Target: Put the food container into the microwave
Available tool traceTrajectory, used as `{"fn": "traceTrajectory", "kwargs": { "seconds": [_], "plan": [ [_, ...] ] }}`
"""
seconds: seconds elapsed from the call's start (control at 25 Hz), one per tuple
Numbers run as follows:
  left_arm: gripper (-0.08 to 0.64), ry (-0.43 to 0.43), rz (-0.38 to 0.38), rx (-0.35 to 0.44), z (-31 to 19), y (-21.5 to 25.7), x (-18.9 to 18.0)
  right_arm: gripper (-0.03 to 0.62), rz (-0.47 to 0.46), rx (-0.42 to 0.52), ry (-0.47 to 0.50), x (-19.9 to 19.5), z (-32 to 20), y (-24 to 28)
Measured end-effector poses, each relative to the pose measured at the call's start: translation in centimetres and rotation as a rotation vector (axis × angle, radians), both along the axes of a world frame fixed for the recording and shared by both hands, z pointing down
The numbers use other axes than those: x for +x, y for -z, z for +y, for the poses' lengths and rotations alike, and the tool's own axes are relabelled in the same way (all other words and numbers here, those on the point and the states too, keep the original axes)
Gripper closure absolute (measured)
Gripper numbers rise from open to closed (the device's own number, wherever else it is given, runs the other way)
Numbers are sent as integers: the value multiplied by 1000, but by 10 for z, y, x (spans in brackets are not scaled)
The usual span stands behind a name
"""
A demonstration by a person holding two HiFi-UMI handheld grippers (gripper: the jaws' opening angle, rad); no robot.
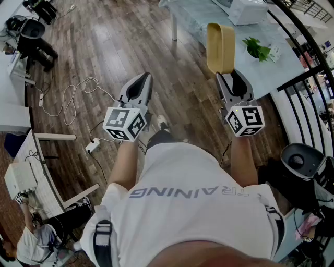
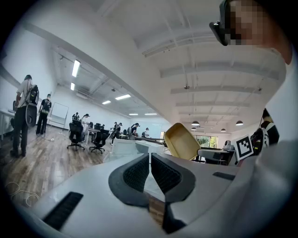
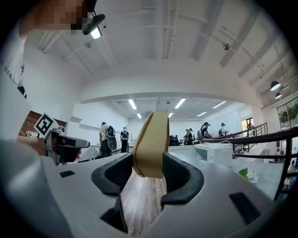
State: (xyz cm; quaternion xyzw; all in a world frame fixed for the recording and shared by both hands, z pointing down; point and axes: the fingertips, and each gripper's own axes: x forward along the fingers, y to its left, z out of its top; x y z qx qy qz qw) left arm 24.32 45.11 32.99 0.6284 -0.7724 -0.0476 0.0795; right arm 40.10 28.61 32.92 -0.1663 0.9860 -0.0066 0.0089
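The food container [image 1: 220, 47] is a shallow tan tray held on edge, upright, in front of the person. My right gripper [image 1: 231, 74] is shut on its lower rim; in the right gripper view the container [image 3: 151, 142] sits pinched between the two dark pads [image 3: 179, 174]. A white microwave [image 1: 246, 10] stands on the pale table [image 1: 195, 18] ahead at the upper right, and shows as the white box [image 3: 214, 152] beyond the jaws. My left gripper [image 1: 140, 79] hangs over the wooden floor, shut and holding nothing [image 2: 149, 158]. From it the container [image 2: 181, 141] is visible to the right.
A green leafy item [image 1: 257, 49] lies on the table near the microwave. A black railing [image 1: 305, 78] runs along the right. White cables and a power strip [image 1: 92, 146] lie on the floor at left. Desks [image 1: 31, 172], an office chair [image 1: 300, 159] and several people are around the room.
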Motion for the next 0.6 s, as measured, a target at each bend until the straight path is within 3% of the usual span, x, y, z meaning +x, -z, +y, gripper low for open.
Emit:
{"fn": "traceTrajectory", "kwargs": {
  "seconds": [0.6],
  "plan": [
    [517, 20, -5, -10, -2, -1, -3, 377, -20, 0, 19, -8, -3, 1]
  ]
}}
